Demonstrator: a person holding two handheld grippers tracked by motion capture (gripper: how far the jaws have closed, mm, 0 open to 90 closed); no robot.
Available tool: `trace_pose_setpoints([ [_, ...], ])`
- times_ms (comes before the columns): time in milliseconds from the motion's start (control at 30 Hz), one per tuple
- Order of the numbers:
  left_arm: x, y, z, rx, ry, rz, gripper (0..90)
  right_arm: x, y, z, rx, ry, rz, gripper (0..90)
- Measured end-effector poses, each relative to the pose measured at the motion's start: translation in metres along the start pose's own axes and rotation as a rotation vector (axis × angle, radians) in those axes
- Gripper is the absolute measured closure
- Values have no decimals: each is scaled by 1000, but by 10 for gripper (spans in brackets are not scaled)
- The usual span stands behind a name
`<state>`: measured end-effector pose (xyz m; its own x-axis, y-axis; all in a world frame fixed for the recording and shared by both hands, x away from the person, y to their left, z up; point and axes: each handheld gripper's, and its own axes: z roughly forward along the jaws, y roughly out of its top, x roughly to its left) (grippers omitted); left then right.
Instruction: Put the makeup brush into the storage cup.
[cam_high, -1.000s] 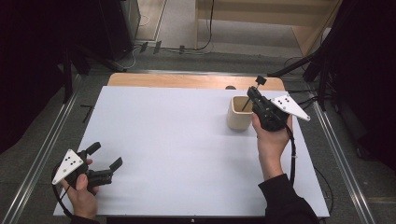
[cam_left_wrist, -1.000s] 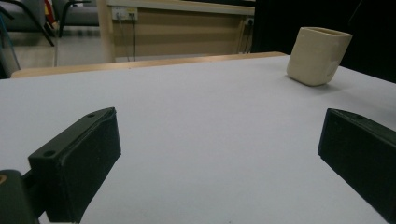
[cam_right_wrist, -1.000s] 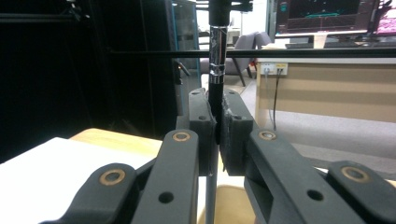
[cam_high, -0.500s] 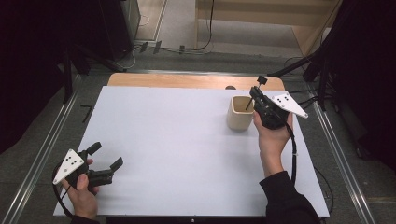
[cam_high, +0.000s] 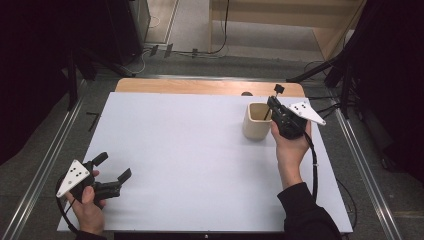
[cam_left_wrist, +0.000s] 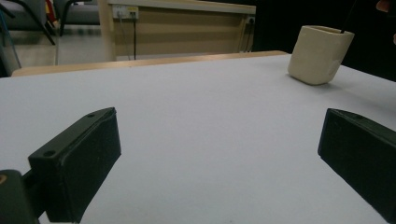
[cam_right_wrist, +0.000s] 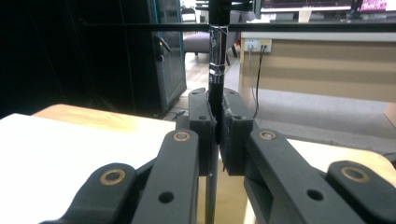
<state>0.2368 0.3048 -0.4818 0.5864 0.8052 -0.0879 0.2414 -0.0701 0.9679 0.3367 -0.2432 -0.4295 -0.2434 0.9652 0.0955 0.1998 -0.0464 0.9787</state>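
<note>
Descent: right gripper (cam_high: 272, 106), clamped on thin black rod (cam_right_wrist: 216, 88), sank slightly, tip inside cream ceramic cup (cam_high: 257, 121), insertion nearly done; left gripper (cam_high: 113, 172) idle, jaws apart.

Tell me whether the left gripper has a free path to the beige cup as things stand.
Probably yes. Bare white table lies between the open left gripper and the beige cup. The right gripper holds a thin black stick over the cup's far side and could crowd it.
</note>
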Motion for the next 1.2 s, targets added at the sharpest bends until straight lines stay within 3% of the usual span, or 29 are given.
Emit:
trace_pose_setpoints([
  [500, 0, 0, 0, 2, -2, -1, 1, -1, -12, 10, 81, -6, -6, 863],
  [733, 0, 0, 1, 3, -2, 0, 1, -3, -18, 15, 139, -16, 16, 863],
  [1067, 0, 0, 1, 3, -1, 0, 1, -8, -29, 17, 181, -31, 43, 857],
  [1133, 0, 0, 1, 3, -1, 0, 1, -8, -28, 16, 179, -11, 45, 776],
  [1200, 0, 0, 1, 3, -1, -1, 1, -6, -25, 13, 156, 28, 53, 581],
])
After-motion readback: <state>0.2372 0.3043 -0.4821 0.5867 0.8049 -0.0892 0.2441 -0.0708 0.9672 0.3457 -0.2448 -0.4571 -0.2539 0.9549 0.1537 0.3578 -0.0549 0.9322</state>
